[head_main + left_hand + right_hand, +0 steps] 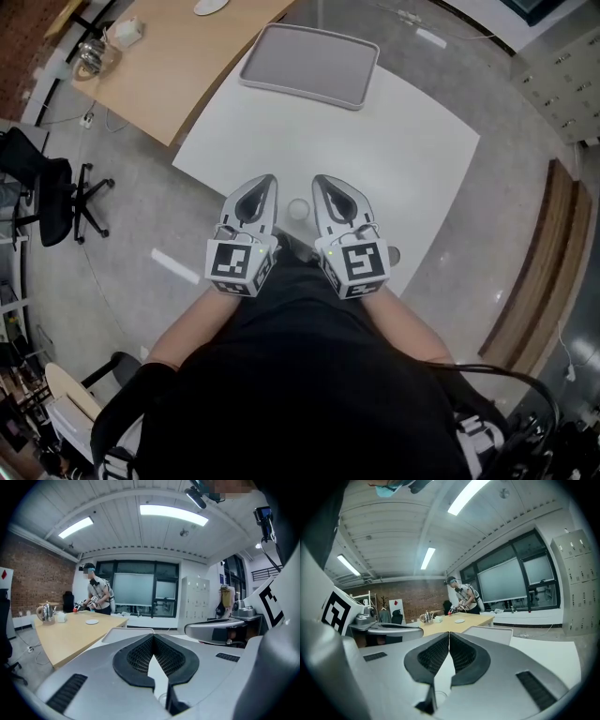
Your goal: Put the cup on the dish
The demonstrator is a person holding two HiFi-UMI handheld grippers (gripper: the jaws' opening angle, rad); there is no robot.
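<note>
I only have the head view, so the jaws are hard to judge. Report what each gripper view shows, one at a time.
Observer: In its own view the grey left gripper is shut, with nothing between its jaws.
Operator: Now the right.
Observer: The grey right gripper is shut too, and empty.
Operator: Report anything beyond the tables.
Observer: A person stands behind the light wooden table, near a round white plate.

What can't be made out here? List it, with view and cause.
Cup: head view, too small to tell its state; both gripper views show only a rim beneath the jaws.
White dish: head view, cut off by the top edge.
White table's near edge: head view, hidden by the person's body.
</note>
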